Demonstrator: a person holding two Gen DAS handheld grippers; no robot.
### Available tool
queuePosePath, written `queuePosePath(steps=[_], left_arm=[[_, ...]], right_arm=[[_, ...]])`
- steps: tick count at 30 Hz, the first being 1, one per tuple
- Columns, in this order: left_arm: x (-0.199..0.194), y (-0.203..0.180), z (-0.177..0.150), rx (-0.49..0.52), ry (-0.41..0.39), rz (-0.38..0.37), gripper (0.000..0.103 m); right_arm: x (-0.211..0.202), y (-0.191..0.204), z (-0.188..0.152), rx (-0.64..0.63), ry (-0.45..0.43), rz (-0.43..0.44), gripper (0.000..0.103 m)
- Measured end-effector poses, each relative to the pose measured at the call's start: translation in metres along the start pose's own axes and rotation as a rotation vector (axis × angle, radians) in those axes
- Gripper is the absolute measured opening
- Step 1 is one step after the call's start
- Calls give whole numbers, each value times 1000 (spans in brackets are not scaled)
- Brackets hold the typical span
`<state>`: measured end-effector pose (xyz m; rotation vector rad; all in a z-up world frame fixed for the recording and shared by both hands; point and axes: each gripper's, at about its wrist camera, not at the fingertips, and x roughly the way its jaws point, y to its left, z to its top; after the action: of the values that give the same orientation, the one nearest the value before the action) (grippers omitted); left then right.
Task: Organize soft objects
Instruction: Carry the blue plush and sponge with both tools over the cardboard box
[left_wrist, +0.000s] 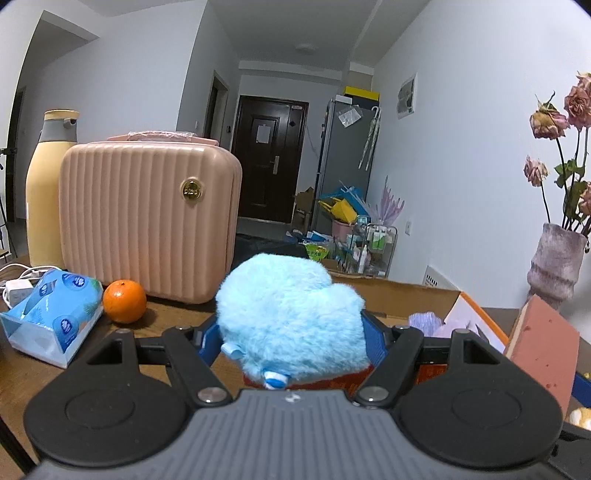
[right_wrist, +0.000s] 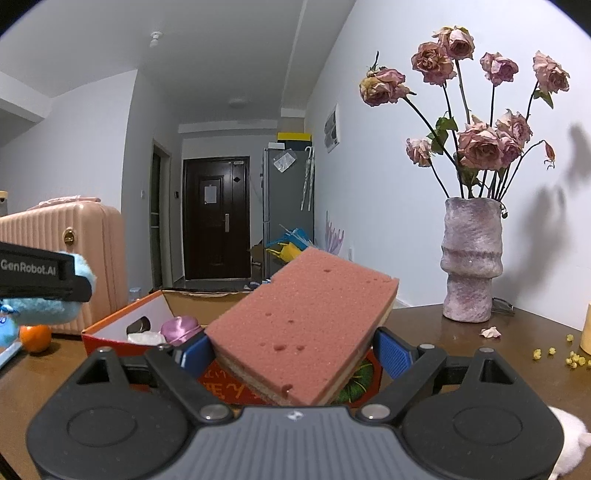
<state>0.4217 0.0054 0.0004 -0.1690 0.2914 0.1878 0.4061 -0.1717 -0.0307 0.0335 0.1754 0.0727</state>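
Observation:
My left gripper (left_wrist: 291, 339) is shut on a fluffy light-blue plush toy (left_wrist: 288, 314) and holds it above the table, just left of an open orange cardboard box (left_wrist: 476, 317). My right gripper (right_wrist: 291, 350) is shut on a pink sponge (right_wrist: 303, 332) with a yellow underside, tilted, held in front of the same box (right_wrist: 110, 332). In the box lie a purple satin item (right_wrist: 177, 328) and white soft things. The sponge also shows at the right in the left wrist view (left_wrist: 543, 347). The left gripper with the plush also shows at the left of the right wrist view (right_wrist: 44, 288).
On the brown table stand a ribbed pink case (left_wrist: 147, 221), a yellow bottle (left_wrist: 44, 184), an orange (left_wrist: 124, 301), a blue tissue pack (left_wrist: 51, 317) and a charger with cables (left_wrist: 16, 288). A vase of dried roses (right_wrist: 471, 258) stands at right, with petals and yellow crumbs (right_wrist: 569, 358) nearby.

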Motion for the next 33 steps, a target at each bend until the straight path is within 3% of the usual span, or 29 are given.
queuePosePath(steps=[33], left_arm=[[102,-25,22,13,-24,-13,74]], right_arm=[[101,17,17,-26,-38,28,90]])
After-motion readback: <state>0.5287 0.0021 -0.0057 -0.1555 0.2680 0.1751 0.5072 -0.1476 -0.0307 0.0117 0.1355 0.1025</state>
